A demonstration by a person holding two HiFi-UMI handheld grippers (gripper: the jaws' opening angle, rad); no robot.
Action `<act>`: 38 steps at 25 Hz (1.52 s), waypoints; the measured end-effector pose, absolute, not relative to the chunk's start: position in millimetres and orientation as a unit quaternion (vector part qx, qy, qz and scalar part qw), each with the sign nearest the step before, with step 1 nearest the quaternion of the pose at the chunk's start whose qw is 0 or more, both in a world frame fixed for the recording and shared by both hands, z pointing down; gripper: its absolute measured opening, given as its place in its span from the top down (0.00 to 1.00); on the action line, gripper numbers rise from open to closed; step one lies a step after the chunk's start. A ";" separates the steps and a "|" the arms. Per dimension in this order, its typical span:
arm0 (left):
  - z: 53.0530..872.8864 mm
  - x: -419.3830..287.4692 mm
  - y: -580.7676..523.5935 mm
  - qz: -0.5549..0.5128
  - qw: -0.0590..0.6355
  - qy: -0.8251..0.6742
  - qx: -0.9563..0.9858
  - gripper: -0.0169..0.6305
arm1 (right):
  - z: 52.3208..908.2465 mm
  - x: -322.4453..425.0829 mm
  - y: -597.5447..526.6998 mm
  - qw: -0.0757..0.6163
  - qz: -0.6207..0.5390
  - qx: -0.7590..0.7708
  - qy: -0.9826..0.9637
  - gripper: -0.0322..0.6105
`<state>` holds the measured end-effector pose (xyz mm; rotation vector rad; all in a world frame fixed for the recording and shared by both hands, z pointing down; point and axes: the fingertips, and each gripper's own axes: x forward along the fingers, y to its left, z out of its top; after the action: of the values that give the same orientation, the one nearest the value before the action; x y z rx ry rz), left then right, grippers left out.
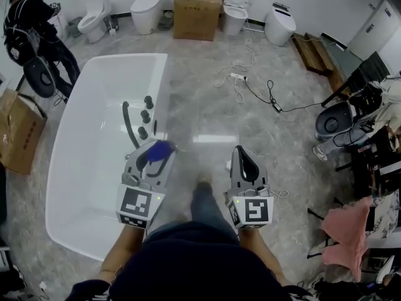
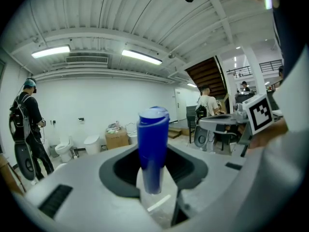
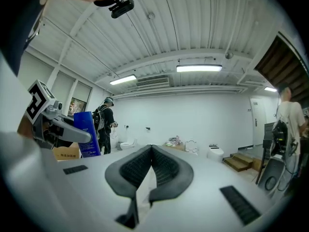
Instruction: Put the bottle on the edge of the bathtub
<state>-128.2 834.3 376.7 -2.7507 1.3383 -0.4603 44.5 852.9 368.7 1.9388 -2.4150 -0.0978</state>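
A blue bottle (image 1: 161,149) stands upright between the jaws of my left gripper (image 1: 156,152), which is shut on it and holds it in the air. In the left gripper view the blue bottle (image 2: 153,146) fills the middle, its lower part between the dark pads of the left gripper (image 2: 153,172). It hangs just right of the white bathtub's rim (image 1: 164,86), near the black tap fittings (image 1: 145,115). My right gripper (image 1: 242,153) is over the floor to the right, shut with nothing in it; its pads (image 3: 166,166) meet. The right gripper view shows the bottle (image 3: 87,134) at the left.
Several toilets (image 1: 147,10) and a cardboard box (image 1: 197,12) line the far wall. A person (image 1: 31,33) stands at the tub's far left end. Cables (image 1: 254,86) lie on the marble floor. An office chair (image 1: 338,119) and pink cloth (image 1: 348,234) are at the right.
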 end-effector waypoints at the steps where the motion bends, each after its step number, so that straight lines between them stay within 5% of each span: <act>1: 377.0 -123.3 820.2 -0.147 0.025 0.435 -0.888 0.74 | 369.1 49.1 837.1 0.020 -0.032 0.623 -0.781 0.92; 18: 355.9 -48.6 578.6 -0.135 -0.009 0.504 -0.853 0.74 | 346.2 129.1 566.8 0.026 -0.037 0.558 -0.828 0.92; 38: 391.3 -36.8 476.6 -0.142 -0.013 0.516 -0.845 0.74 | 385.0 156.1 472.2 0.021 -0.014 0.573 -0.819 0.92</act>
<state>-36.8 476.6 391.3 -2.6759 1.6342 -0.4488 156.1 472.2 385.0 1.7771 -2.5387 -0.0435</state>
